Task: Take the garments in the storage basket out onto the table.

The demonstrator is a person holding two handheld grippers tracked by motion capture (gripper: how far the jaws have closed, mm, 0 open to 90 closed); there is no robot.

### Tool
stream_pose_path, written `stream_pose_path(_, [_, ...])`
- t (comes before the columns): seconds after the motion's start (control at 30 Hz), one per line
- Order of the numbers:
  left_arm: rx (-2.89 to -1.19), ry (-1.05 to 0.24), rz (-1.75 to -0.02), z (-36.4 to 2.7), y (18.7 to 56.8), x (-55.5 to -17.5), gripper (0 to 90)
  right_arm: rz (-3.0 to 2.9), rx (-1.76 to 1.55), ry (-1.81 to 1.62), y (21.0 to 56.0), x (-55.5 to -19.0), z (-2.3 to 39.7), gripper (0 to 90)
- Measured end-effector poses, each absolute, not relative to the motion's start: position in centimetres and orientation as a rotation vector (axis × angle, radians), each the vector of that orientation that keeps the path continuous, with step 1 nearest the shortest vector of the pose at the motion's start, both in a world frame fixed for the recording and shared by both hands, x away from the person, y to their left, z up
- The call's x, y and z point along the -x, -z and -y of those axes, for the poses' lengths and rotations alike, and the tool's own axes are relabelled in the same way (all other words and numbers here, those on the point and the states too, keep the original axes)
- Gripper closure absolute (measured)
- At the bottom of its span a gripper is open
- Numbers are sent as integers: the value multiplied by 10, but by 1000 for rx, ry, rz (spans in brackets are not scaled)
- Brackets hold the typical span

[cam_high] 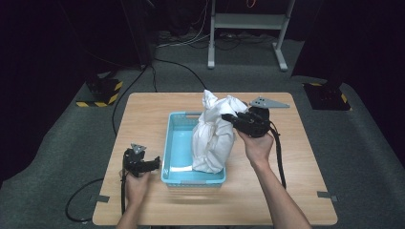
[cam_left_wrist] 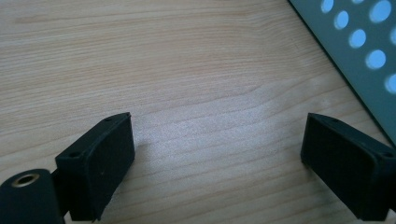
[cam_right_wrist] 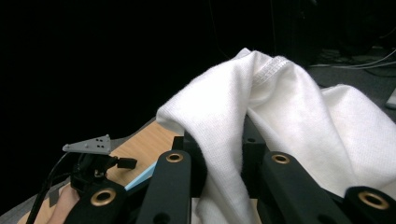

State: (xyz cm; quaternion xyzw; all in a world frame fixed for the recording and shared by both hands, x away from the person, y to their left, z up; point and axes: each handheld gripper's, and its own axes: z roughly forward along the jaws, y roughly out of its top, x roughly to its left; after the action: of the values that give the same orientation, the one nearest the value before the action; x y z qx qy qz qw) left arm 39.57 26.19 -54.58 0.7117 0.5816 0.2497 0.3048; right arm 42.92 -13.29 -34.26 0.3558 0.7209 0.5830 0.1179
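The cloth point(cam_high: 214, 133) is white. The basket point(cam_high: 175, 143) is light blue with round holes in its wall. The counter point(cam_high: 148, 109) is pale brown wood with wavy lines. Both grippers are black, each with a grey plate on top.

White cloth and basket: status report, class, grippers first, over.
Right gripper shut on white cloth, lifting it from blue basket. Left gripper open over bare table beside basket. Nothing in the way.
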Motion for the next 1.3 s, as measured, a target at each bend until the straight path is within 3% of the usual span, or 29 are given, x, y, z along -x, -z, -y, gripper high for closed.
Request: stream_pose_path(1.3, [-1885, -662, -1539, -262, 546, -396, 99, -1939, -1083, -1657, 309, -423, 195, 785])
